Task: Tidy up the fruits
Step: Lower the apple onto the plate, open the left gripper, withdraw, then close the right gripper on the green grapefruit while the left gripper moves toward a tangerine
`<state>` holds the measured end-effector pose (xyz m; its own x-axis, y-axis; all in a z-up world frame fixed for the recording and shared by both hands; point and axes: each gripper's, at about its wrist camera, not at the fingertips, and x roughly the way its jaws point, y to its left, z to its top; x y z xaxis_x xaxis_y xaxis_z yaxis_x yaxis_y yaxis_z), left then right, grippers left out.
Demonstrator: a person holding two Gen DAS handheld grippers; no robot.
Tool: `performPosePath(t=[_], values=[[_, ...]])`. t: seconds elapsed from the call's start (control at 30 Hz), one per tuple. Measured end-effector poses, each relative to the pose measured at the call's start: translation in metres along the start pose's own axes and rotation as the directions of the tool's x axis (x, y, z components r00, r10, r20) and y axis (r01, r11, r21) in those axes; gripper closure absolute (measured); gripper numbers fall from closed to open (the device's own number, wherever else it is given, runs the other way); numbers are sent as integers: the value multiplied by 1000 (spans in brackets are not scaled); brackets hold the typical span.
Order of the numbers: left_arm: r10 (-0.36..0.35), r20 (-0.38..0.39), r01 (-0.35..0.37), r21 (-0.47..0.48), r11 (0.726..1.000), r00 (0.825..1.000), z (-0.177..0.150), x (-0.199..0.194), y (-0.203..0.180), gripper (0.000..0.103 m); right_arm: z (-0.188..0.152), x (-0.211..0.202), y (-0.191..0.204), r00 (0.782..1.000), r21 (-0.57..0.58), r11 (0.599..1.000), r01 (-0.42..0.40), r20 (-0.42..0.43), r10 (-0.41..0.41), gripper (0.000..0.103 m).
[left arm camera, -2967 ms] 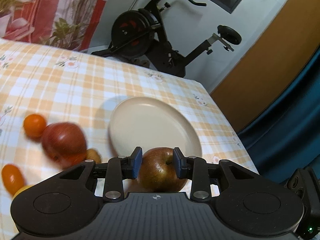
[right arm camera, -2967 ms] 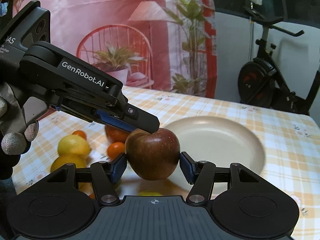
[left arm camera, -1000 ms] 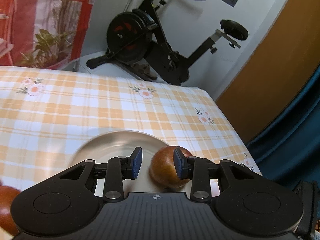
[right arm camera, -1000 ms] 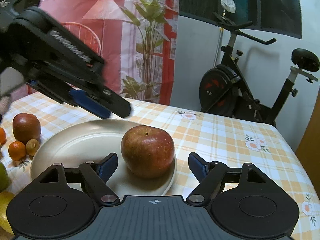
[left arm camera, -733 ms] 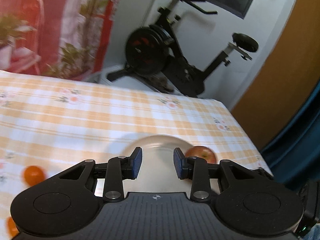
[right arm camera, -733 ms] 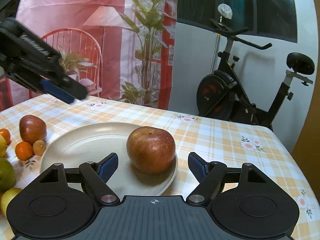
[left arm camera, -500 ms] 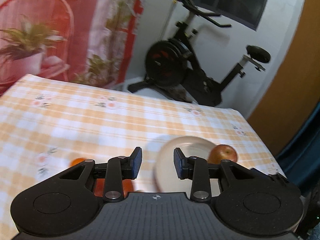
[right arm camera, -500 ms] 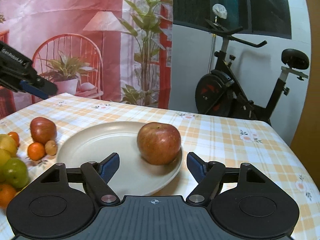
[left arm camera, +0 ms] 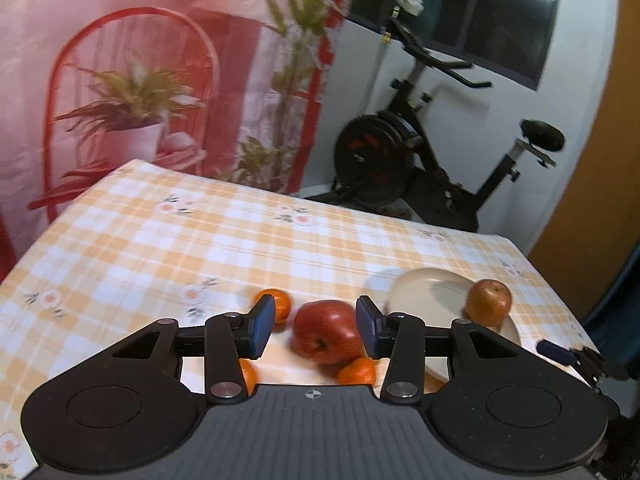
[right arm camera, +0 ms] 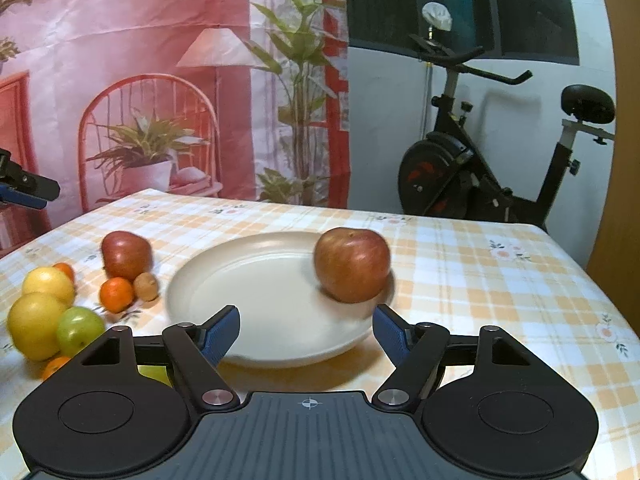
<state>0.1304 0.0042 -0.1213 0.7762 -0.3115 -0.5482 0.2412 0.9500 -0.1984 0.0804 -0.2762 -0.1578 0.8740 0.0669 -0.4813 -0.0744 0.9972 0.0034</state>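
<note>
1. Fruits are sitting in two places on the checked desk (right arm camera: 480, 280): one apple (right arm camera: 352, 264) is resting on the right side of the cream plate (right arm camera: 256, 300), and the others are lying off to the plate's left.
2. That left cluster is showing a darker red apple (right arm camera: 126, 254), a small orange (right arm camera: 116, 294) and a little brown fruit (right arm camera: 146, 286) just beside it, then two yellow fruits (right arm camera: 38, 322) and a green one (right arm camera: 80, 330) nearer the desk's edge.
3. Left gripper (left arm camera: 316, 326) is hovering over the red apple, seen between its blue pads; its jaws have just been opening, and the pads are standing clear of the skin on both sides.
4. Right gripper (right arm camera: 306, 332) is sitting back at the near rim of the plate, jaws spread wide with nothing between them, the plated apple lying beyond its pads.
5. An exercise bike (right arm camera: 500, 168) is standing behind the desk by the white wall.
</note>
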Motion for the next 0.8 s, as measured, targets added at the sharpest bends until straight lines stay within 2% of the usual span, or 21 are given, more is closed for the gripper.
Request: performPosePath(t=[0.33, 0.6, 0.8], values=[[102, 2, -102, -52, 993, 995, -16, -14, 28, 56, -3, -17, 13, 997, 31, 997, -74, -6, 74, 34], [155, 9, -154, -40, 987, 988, -26, -18, 27, 56, -5, -22, 37, 988, -45, 988, -151, -34, 149, 39], [170, 4, -170, -14, 985, 985, -32, -19, 22, 53, -5, -24, 41, 980, -44, 980, -194, -44, 192, 39]])
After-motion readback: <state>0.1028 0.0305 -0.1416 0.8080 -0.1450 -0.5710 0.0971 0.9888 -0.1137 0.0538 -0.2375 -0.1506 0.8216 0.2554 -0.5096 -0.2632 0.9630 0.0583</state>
